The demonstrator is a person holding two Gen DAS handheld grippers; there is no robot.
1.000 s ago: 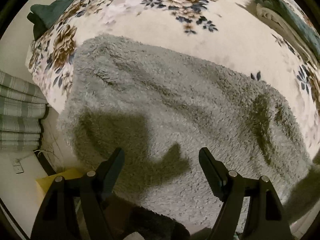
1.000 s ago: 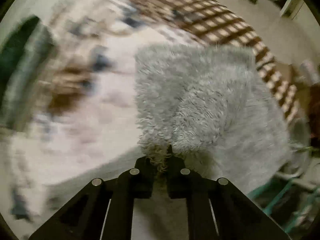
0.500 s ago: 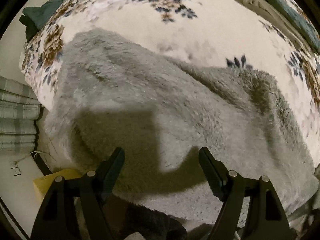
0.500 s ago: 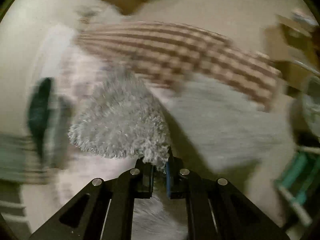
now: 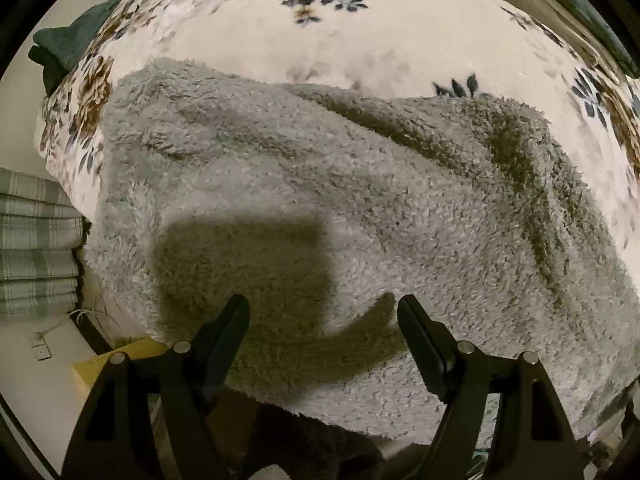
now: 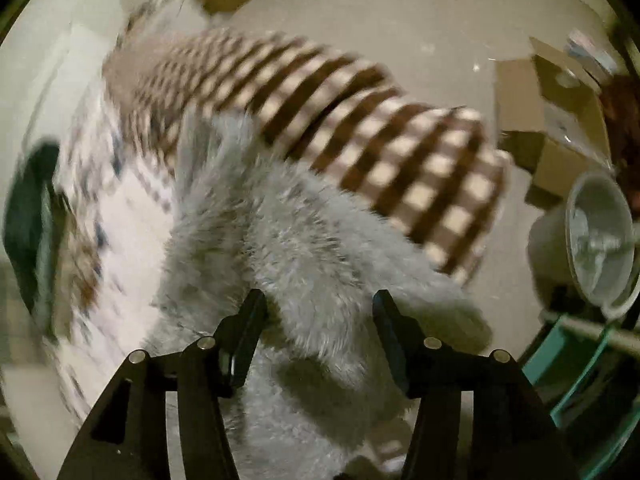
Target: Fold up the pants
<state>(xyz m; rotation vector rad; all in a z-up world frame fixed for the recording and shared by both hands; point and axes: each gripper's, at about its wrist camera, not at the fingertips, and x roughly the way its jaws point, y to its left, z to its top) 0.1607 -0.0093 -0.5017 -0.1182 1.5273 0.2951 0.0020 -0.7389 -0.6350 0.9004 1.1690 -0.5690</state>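
The fluffy grey pants (image 5: pixel 320 184) lie folded over on the floral bedspread (image 5: pixel 360 48), near its edge. My left gripper (image 5: pixel 324 312) is open and empty, held just above the near side of the pants. In the right wrist view the pants (image 6: pixel 288 240) lie in a folded heap, and my right gripper (image 6: pixel 320 308) is open with the fleece lying loose between its jaws.
A dark green cloth (image 5: pixel 68 48) lies at the far corner of the bed. A brown checked blanket (image 6: pixel 360 132) lies behind the pants. A striped cloth (image 5: pixel 36 248) hangs to the left. Cardboard boxes (image 6: pixel 552 128) and a fan (image 6: pixel 600 240) stand on the floor.
My right gripper was shut on the pants' edge, carried it over, and has now opened and let it go. The left gripper stayed open above the pants.
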